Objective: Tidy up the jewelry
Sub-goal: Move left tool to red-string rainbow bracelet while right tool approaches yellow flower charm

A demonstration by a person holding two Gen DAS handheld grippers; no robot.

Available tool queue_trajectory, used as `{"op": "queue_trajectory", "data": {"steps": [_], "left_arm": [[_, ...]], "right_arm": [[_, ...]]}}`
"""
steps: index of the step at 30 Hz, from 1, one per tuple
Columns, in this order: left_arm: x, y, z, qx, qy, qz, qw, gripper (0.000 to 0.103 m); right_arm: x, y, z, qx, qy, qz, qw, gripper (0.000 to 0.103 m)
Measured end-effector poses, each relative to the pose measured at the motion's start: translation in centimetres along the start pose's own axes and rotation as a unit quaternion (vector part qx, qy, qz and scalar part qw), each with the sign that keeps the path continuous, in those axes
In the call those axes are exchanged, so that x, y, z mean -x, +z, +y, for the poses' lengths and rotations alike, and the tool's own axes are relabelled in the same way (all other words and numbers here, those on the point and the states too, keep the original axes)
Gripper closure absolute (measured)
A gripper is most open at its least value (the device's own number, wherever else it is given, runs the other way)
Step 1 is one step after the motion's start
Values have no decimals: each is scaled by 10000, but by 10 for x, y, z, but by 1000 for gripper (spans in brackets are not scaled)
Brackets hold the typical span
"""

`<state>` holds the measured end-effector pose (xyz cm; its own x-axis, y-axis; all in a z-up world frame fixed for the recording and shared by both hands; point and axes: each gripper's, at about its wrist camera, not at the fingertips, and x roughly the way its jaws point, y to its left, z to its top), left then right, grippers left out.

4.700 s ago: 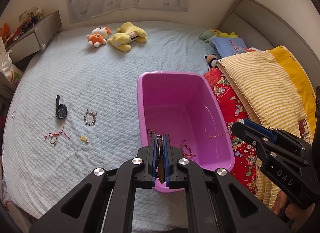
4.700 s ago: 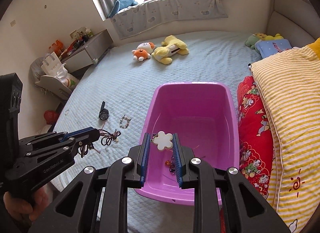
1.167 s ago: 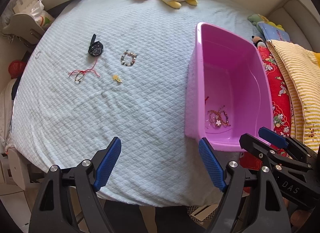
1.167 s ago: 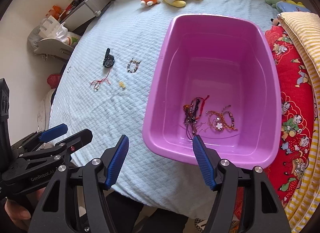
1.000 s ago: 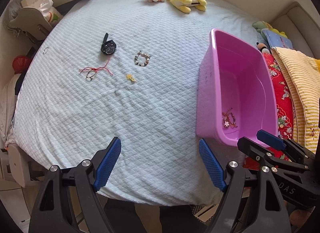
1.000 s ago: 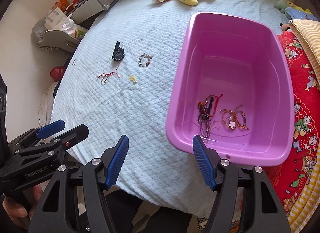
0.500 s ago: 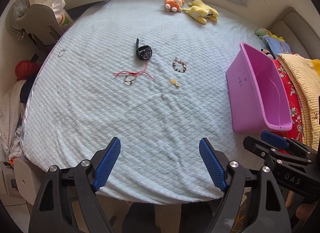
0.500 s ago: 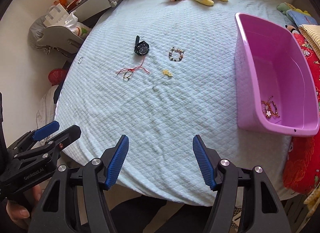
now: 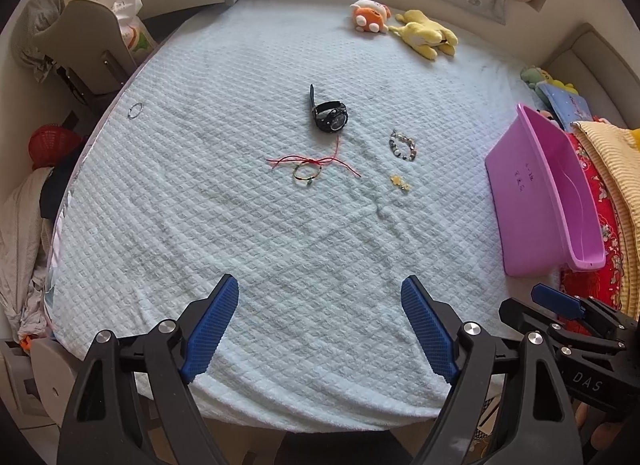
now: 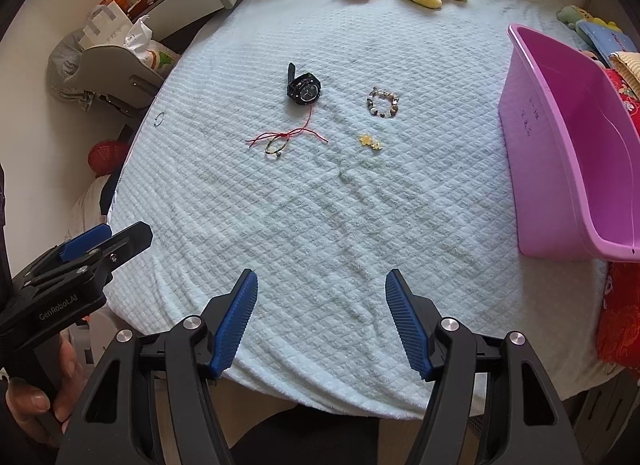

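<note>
Left wrist view: left gripper [image 9: 317,319] wide, nothing between jaws, jaws just been opening. Right gripper [image 10: 321,319] also apart, empty. Ahead of both on bedspread [image 9: 240,245], well apart from tips: red string bracelet [image 9: 310,163], black watch [image 9: 330,116], bead bracelet [image 9: 403,145], small yellow charm [image 9: 399,182]; thin ring [image 9: 135,110] far left. Pink tub [image 10: 560,153] off to right, contents not visible. Judgement: part done, five pcs left.

On the bed [image 9: 240,225], watch [image 9: 330,116] lies behind string bracelet [image 9: 308,167], tub [image 9: 536,193] apparently far right.
</note>
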<state>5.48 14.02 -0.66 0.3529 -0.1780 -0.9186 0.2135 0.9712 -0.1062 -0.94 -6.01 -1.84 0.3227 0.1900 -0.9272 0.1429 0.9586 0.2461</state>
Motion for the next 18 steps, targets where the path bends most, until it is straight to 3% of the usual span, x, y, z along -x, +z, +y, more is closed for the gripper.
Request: {"op": "queue_trajectory", "data": {"steps": [5, 10, 18], "left_arm": [[-29, 19, 12, 130, 258, 61, 9996, 21], [-60, 36, 25, 320, 405, -52, 9987, 18], [-133, 53, 25, 168, 399, -355, 9984, 16]], "right_arm": [[-32, 26, -5, 146, 7, -22, 9999, 39], [-57, 49, -8, 364, -72, -356, 9987, 39], [-118, 68, -27, 334, -228, -811, 9959, 39]]}}
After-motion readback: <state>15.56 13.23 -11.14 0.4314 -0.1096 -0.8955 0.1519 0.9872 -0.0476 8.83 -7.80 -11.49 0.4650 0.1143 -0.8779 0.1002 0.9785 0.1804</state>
